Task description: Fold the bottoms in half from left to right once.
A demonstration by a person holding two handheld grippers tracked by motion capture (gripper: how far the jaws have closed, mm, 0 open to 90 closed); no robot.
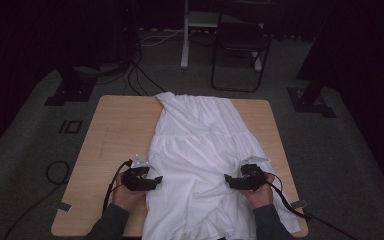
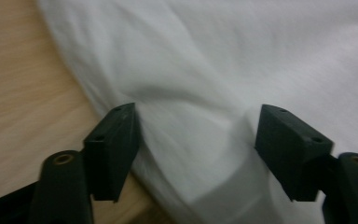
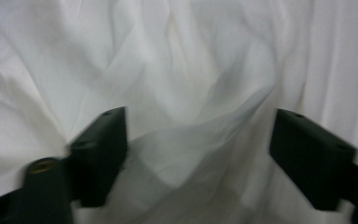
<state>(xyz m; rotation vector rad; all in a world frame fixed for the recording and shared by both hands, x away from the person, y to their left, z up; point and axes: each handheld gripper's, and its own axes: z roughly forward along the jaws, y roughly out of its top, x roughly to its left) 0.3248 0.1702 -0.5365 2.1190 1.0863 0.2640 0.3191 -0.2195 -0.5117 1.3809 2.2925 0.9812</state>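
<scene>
A white garment (image 1: 200, 140) lies lengthwise down the middle of a wooden table (image 1: 115, 130), rumpled near the front edge. My left gripper (image 1: 156, 181) rests at the cloth's left border, held in a hand. In the left gripper view its jaws stand wide apart (image 2: 198, 126) over the garment's edge (image 2: 214, 70), with bare wood (image 2: 18, 93) to one side. My right gripper (image 1: 228, 180) sits on the garment's right part. In the right gripper view its jaws are open (image 3: 200, 130) around a raised thin fold of the cloth (image 3: 191, 70), and neither pad presses on it.
Behind the table stand a dark chair (image 1: 240, 45) and a white post (image 1: 185, 35). Cables (image 1: 135, 75) run over the grey floor. Black stand feet sit at the back left (image 1: 70, 92) and back right (image 1: 310, 97). Bare wood lies left of the garment.
</scene>
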